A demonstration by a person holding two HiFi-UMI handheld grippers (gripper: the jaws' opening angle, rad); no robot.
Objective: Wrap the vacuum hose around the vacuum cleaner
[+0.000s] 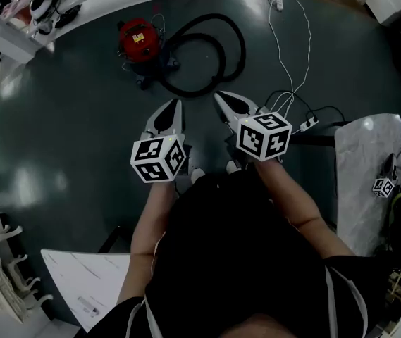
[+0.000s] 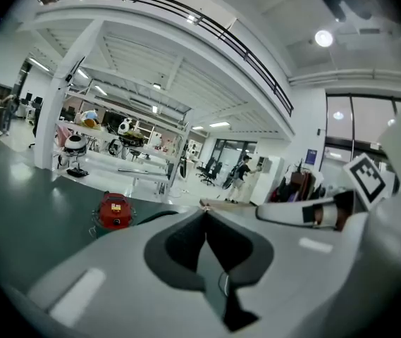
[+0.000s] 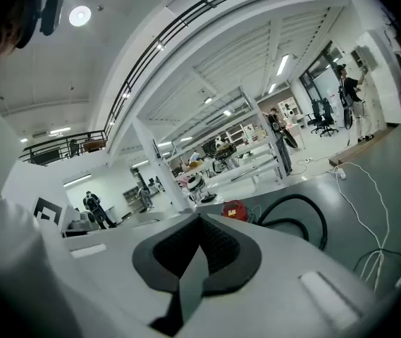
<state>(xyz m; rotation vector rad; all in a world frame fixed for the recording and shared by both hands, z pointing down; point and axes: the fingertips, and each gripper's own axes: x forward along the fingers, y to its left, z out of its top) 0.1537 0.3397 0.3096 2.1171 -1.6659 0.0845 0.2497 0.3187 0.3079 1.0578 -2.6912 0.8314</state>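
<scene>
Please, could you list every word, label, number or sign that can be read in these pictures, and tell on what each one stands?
No text can be read anywhere.
Vacuum: yellow label, too small to read.
Marker cubes: square patterns only, no words.
Blue sign, far off: blurred.
Sheet: print too small to read.

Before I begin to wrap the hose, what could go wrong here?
1. The long black hose lies in loose loops beside the small red round vacuum cleaner; a hard pull may drag or tip the cleaner.
2. The thin white cable runs close to the hose and could get caught in the wraps.
</scene>
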